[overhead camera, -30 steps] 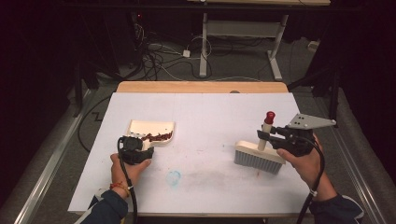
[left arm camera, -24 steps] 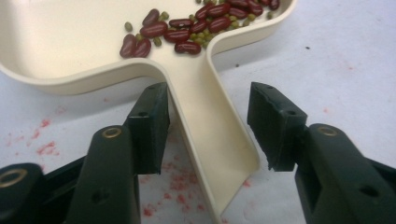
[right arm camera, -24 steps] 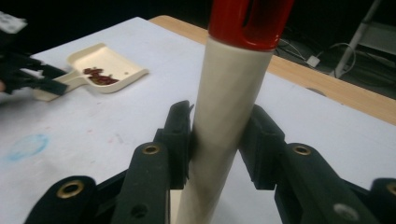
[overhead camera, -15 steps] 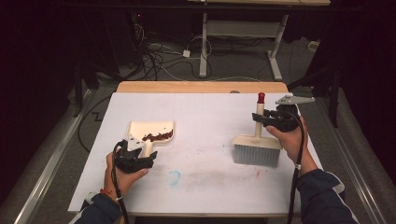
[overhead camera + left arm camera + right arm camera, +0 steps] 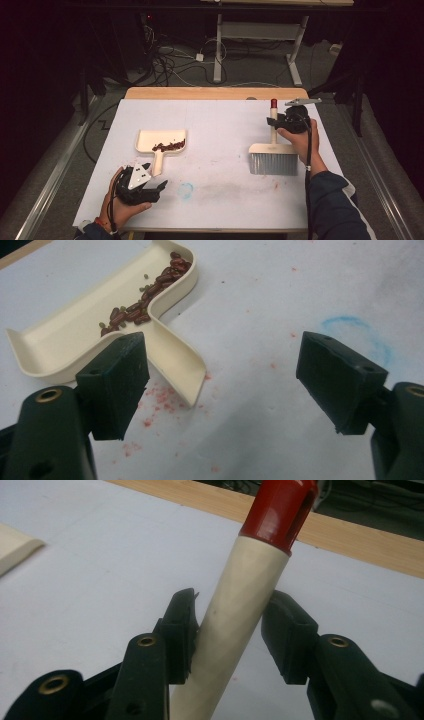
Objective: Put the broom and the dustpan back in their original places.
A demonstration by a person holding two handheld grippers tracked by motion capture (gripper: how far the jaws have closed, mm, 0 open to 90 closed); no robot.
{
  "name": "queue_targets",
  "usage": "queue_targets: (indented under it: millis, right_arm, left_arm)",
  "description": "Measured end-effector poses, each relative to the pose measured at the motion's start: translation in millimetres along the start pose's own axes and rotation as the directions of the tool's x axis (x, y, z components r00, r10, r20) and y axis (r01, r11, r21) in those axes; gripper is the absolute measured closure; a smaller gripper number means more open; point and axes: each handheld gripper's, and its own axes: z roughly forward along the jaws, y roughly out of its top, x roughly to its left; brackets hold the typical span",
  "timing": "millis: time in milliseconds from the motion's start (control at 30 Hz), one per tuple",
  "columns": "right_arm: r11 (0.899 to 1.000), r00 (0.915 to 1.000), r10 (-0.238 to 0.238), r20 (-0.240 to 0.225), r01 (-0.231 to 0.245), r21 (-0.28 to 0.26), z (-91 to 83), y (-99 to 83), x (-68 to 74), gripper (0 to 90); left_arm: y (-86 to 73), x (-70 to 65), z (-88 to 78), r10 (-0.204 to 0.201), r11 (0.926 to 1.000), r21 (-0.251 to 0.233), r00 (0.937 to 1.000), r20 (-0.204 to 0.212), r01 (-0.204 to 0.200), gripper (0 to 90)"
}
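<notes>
Beside dustpan [image 5: 161, 142], beans [image 5: 169, 146], perhaps crumbs

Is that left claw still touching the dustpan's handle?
Apart. In the left gripper view the left claw, just opened wide, has bare table between it and the dustpan.

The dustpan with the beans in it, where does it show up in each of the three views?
High view: dustpan left of centre on the table, beyond the left gripper.
Left gripper view: dustpan upper left, handle ending by the left jaw.
Right gripper view: a cream edge at the far left, probably the dustpan.
Shared landmark: the wooden table edge.
</notes>
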Motion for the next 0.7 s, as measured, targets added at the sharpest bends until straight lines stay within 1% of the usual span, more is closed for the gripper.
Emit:
queue_targets:
  millis: [67,100,133,233,300,333,433,533,600,700]
  right_arm:
    - [1.0,0.9993,0.015,0.034,-0.015,-0.005,2.6,-0.4,-1.5,57.0]
    - [0.999,0.9987,0.028,0.042,-0.027,-0.017,3.0,-0.4,-2.5,56.7]
    - [0.999,0.9986,0.036,0.039,-0.035,-0.025,3.4,-0.4,-3.3,56.8]
    - [0.999,0.9975,0.029,0.065,-0.028,-0.024,4.5,-0.3,-2.0,56.1]
    - [0.999,0.9976,0.031,0.062,-0.03,-0.023,4.8,-1.1,-1.1,56.1]
    - [0.999,0.9971,0.028,0.072,-0.026,-0.021,4.9,-1.3,-0.6,55.4]
    - [0.999,0.9969,0.03,0.073,-0.027,-0.037,5.2,-2.5,-0.5,55.3]
    - [0.999,0.9965,0.02,0.081,-0.016,-0.041,6.0,-4.3,1.8,54.3]
    - [0.999,0.996,0.016,0.088,-0.011,-0.053,6.1,-6.0,3.8,53.6]
    - [0.998,0.9964,0.014,0.084,-0.009,-0.058,7.4,-8.3,5.9,51.4]
  left_arm:
    - [-1.8,0.8,-3.2,-0.003,1.0,-0.009,1.0,-0.009,0.003,20.3]
    - [-2.4,1.6,-4.0,-0.01,0.9999,-0.013,0.9999,-0.008,0.01,20.3]
    - [-2.9,2.4,-4.1,-0.014,0.9998,-0.014,0.9999,-0.009,0.014,20.3]
    - [-4.0,3.0,-2.4,-0.012,0.9999,-0.011,0.9999,-0.002,0.012,20.3]
    - [-4.4,2.9,-0.8,-0.006,1.0,-0.003,1.0,0.003,0.006,20.3]
    - [-4.5,2.8,-0.3,-0.006,1.0,-0.004,1.0,0.005,0.006,20.3]
    - [-4.5,2.7,1.2,0.002,1.0,0.0,0.9999,0.012,-0.002,20.4]
    - [-4.4,1.7,2.5,0.006,1.0,0.002,0.9998,0.017,-0.006,20.3]
    - [-4.5,0.9,3.2,0.012,0.9999,0.007,0.9998,0.017,-0.012,20.3]
    - [-4.3,0.3,3.6,0.015,0.9998,0.011,0.9998,0.016,-0.016,20.3]
